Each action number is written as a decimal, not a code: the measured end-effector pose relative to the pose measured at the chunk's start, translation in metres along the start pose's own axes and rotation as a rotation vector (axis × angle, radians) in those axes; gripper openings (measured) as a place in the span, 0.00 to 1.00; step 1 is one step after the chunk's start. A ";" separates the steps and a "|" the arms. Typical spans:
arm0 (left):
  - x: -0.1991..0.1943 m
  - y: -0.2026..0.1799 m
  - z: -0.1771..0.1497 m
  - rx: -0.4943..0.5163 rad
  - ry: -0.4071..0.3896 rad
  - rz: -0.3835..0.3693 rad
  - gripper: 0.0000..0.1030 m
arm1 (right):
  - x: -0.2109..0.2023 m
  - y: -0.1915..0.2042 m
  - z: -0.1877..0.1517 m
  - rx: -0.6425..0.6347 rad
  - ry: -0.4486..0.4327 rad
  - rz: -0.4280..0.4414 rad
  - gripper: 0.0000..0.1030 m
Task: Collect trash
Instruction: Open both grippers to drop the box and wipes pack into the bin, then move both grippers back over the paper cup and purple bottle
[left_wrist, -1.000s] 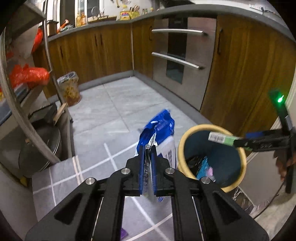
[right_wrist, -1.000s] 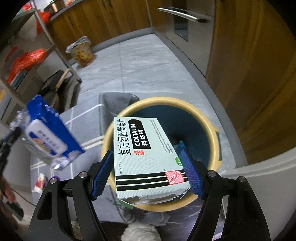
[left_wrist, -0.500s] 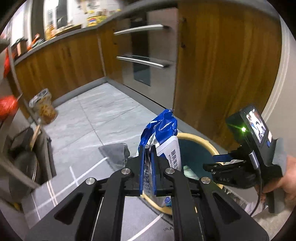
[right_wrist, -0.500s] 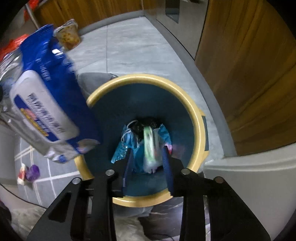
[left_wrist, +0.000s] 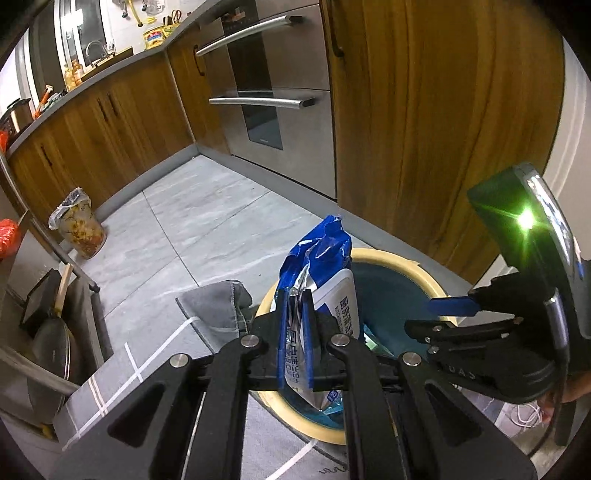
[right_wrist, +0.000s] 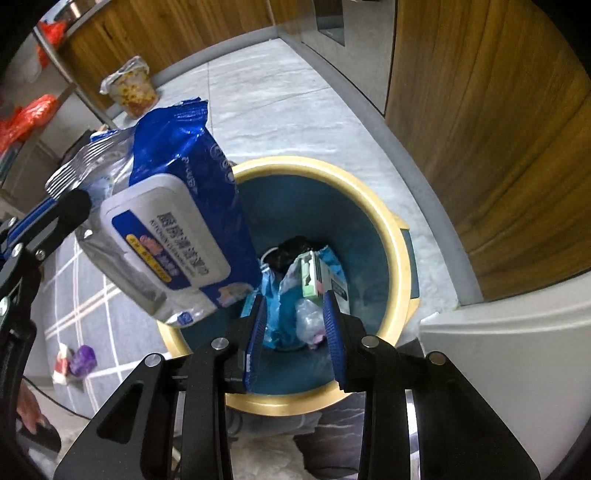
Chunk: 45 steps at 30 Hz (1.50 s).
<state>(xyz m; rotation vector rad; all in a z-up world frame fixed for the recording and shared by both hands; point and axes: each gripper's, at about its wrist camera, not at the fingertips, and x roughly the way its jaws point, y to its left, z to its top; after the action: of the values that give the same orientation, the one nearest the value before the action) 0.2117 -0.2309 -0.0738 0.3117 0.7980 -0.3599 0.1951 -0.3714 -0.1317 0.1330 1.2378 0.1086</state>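
Observation:
My left gripper (left_wrist: 297, 332) is shut on a blue wet-wipes pack (left_wrist: 317, 295) and holds it over the near rim of the yellow-rimmed blue trash bin (left_wrist: 399, 258). In the right wrist view the wipes pack (right_wrist: 173, 236) hangs over the left rim of the bin (right_wrist: 400, 258), with the left gripper's fingers (right_wrist: 55, 218) pinching its silver end. My right gripper (right_wrist: 293, 325) is open and empty above the bin's mouth. The pale green medicine box (right_wrist: 310, 275) lies inside the bin on blue and black trash. The right gripper (left_wrist: 450, 314) also shows in the left wrist view.
A grey rug (left_wrist: 218, 306) with white lines lies under the bin. Small purple and white scraps (right_wrist: 75, 363) lie on the rug at the left. A patterned bag-lined bin (left_wrist: 79, 229) stands by the wooden cabinets (left_wrist: 424, 129). A rack with pans (left_wrist: 48, 332) stands left.
The right gripper opened and the medicine box dropped into the bin. The left gripper carried the wipes pack rightward to over the bin's rim.

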 end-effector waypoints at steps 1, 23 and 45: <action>-0.001 -0.001 0.000 -0.001 0.001 0.005 0.11 | 0.000 0.000 0.000 -0.002 0.000 0.000 0.32; -0.085 0.076 -0.054 -0.244 -0.008 0.122 0.94 | -0.053 0.041 -0.002 -0.130 -0.248 0.005 0.93; -0.183 0.166 -0.175 -0.394 0.019 0.355 0.94 | -0.113 0.179 -0.057 -0.386 -0.512 0.040 0.95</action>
<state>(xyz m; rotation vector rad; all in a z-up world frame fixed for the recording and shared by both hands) 0.0539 0.0232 -0.0313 0.0827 0.7957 0.1349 0.1026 -0.2095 -0.0163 -0.1451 0.6870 0.3250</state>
